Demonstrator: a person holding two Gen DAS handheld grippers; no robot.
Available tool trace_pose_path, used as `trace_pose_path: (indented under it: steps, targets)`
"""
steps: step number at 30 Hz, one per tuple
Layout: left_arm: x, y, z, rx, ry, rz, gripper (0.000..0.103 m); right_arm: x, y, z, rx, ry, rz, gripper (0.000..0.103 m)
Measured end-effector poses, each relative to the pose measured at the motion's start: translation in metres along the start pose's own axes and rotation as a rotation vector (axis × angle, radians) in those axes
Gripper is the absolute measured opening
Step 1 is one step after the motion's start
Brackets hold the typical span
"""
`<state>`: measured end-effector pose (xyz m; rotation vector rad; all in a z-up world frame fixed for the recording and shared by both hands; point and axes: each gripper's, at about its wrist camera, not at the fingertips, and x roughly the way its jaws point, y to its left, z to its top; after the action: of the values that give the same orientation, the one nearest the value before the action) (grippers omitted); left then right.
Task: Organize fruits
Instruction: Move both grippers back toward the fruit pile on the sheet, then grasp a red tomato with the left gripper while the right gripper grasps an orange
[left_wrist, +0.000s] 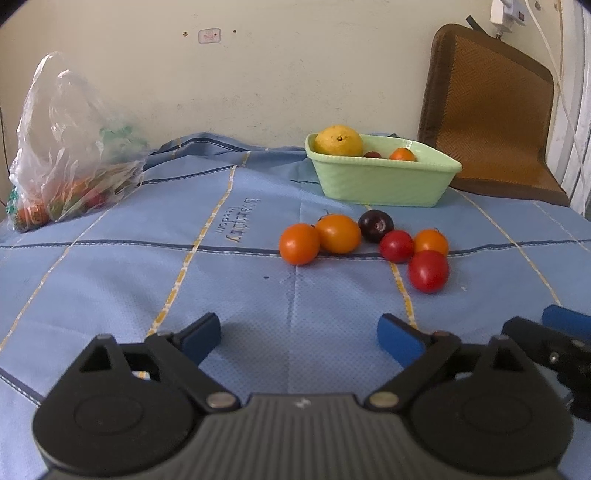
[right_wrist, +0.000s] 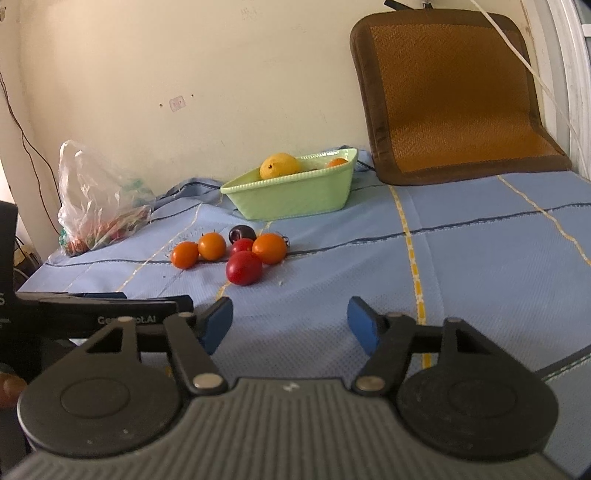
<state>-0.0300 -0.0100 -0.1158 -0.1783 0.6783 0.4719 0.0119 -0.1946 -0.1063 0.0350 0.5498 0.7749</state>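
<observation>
Both views: soft, even daylight, moderately bright, slight warm cast. Brightest patch in the right wrist view at 3 o'clock edge. Shadows faint; diffuse dark patch on the blue cloth (left_wrist: 258, 280) by the left gripper (left_wrist: 299, 334). Plastic bag (left_wrist: 70, 147) shows pale glare streaks. Fisheye bending strong at rims; corners vignetted black. Overall slightly soft, grainy.

A: Tablecloth (left_wrist: 110, 280): woven cloth, matt, fine dimpled texture. Bag (left_wrist: 70, 147): thin clear plastic, crinkled, shiny.

B: Noted. Tomatoes (left_wrist: 428, 271): smooth, glossy skins. Dish (left_wrist: 380, 184): pale green, glossy, ribbed rim.
</observation>
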Motion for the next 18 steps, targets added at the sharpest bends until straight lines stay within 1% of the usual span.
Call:
trace_pose_path:
  steps: [1,3,4,7,9,10,12,14,16,17,18]
  targets:
    - [-0.001,0.001,-0.001,-0.005,-0.003,-0.008,0.095,0.000,0.000,0.000,-0.002,0.002,-0.003,0.065]
    - [-0.003,0.004,-0.002,-0.017,-0.009,-0.029,0.096,0.002,0.001,0.000,-0.008,0.012,-0.008,0.064]
    - [-0.004,0.006,-0.002,-0.026,-0.013,-0.050,0.096,0.002,0.001,0.000,-0.010,0.018,-0.009,0.060]
    - [-0.009,0.019,-0.004,-0.081,-0.036,-0.135,0.095,0.004,-0.001,0.004,-0.031,0.038,-0.007,0.052]
    - [-0.010,0.029,-0.003,-0.108,-0.050,-0.191,0.095,0.005,-0.003,0.011,-0.078,0.040,-0.003,0.050]
    - [-0.011,0.032,-0.002,-0.107,-0.062,-0.220,0.095,0.005,-0.006,0.016,-0.084,0.043,0.012,0.050]
    - [-0.014,0.034,0.003,-0.085,-0.091,-0.271,0.094,0.008,-0.011,0.030,-0.091,0.058,0.055,0.048]
    - [-0.017,0.028,0.010,-0.044,-0.111,-0.317,0.090,0.016,-0.015,0.045,-0.103,0.070,0.072,0.044]
    - [-0.018,0.014,0.016,0.031,-0.124,-0.355,0.078,0.028,-0.022,0.061,-0.078,0.089,0.085,0.041]
    - [-0.016,0.003,0.019,0.078,-0.123,-0.370,0.074,0.035,-0.025,0.068,-0.054,0.107,0.102,0.041]
    - [-0.014,-0.008,0.021,0.125,-0.121,-0.376,0.067,0.043,-0.028,0.075,-0.028,0.133,0.133,0.040]
